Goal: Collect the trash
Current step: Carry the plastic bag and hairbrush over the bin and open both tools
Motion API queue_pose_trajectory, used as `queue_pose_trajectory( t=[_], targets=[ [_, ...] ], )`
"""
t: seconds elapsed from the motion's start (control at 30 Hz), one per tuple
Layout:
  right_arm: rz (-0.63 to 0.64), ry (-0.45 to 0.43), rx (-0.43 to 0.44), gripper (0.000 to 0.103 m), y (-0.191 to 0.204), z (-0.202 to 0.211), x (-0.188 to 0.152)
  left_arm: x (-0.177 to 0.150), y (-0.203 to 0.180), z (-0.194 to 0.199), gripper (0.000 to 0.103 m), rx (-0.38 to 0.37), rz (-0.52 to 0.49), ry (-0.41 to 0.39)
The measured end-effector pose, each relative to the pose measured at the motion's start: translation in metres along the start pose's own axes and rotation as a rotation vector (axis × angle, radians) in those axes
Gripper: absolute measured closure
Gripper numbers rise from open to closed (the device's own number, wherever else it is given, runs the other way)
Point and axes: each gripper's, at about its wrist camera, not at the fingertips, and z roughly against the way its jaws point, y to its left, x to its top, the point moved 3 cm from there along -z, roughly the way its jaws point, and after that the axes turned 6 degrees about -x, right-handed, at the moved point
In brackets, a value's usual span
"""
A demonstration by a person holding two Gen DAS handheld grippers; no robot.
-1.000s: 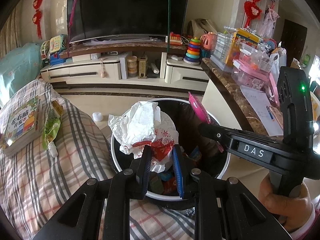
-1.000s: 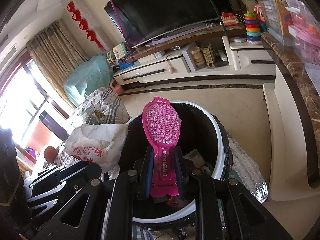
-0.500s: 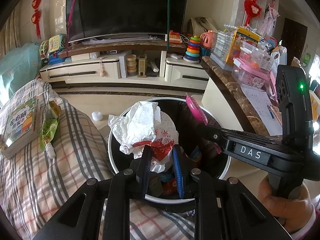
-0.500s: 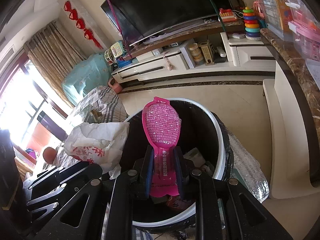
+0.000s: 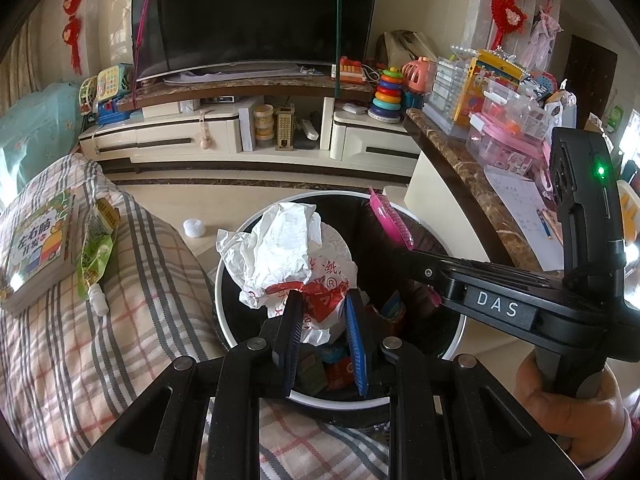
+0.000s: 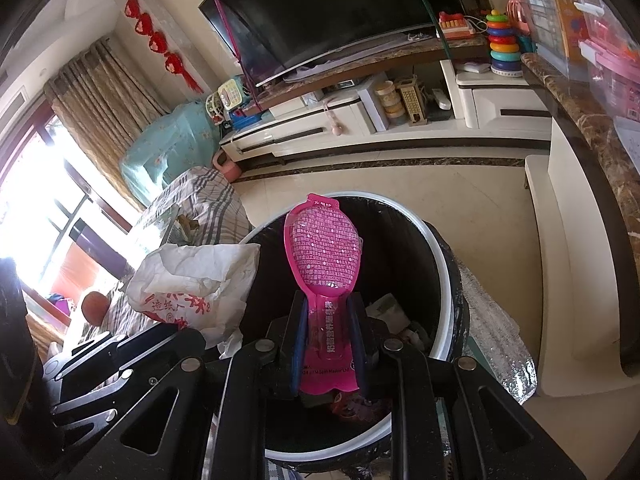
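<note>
Dropping is the step in hand: left tongs pinch a crumpled white bag and right tongs clamp a pink wrapper, both over the bin, so each should next open.

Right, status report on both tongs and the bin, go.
Left tongs shut on crumpled white bag. Right tongs shut on pink wrapper. Both over the trash bin. Nothing blocking.

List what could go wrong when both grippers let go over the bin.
The crumpled white bag in the left gripper sits toward the bin's near-left rim; released, it could tip onto the plaid cover. The long pink package in the right gripper may lodge upright.
</note>
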Motion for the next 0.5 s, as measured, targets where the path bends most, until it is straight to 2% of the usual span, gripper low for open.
queue_pose_trajectory(
  t=[0.1,0.2,0.27,0.3,0.33,0.43,0.5],
  targets=[
    [0.000,0.001,-0.001,0.083,0.000,-0.001,0.000,0.000,0.000,-0.001,0.082,-0.003,-0.001,0.003],
    [-0.004,0.005,-0.004,0.080,-0.001,-0.002,0.000,0.000,0.001,0.001,0.076,0.003,0.005,0.003],
    [-0.010,0.007,-0.006,0.079,-0.002,-0.004,0.000,-0.001,0.004,0.005,0.059,0.002,0.017,-0.004],
    [-0.014,0.008,-0.007,0.078,-0.002,-0.004,-0.001,-0.002,0.005,0.007,0.054,0.009,0.021,-0.009],
    [-0.020,0.009,-0.006,0.076,-0.003,-0.004,-0.001,-0.002,0.006,0.010,0.052,0.016,0.023,-0.017],
    [-0.033,-0.006,0.005,0.056,-0.004,0.003,-0.002,-0.006,0.007,0.020,0.046,0.027,0.035,-0.030],
    [-0.034,-0.026,0.012,0.052,-0.003,0.010,-0.001,-0.010,0.007,0.028,0.042,0.033,0.037,-0.045]
  ],
)
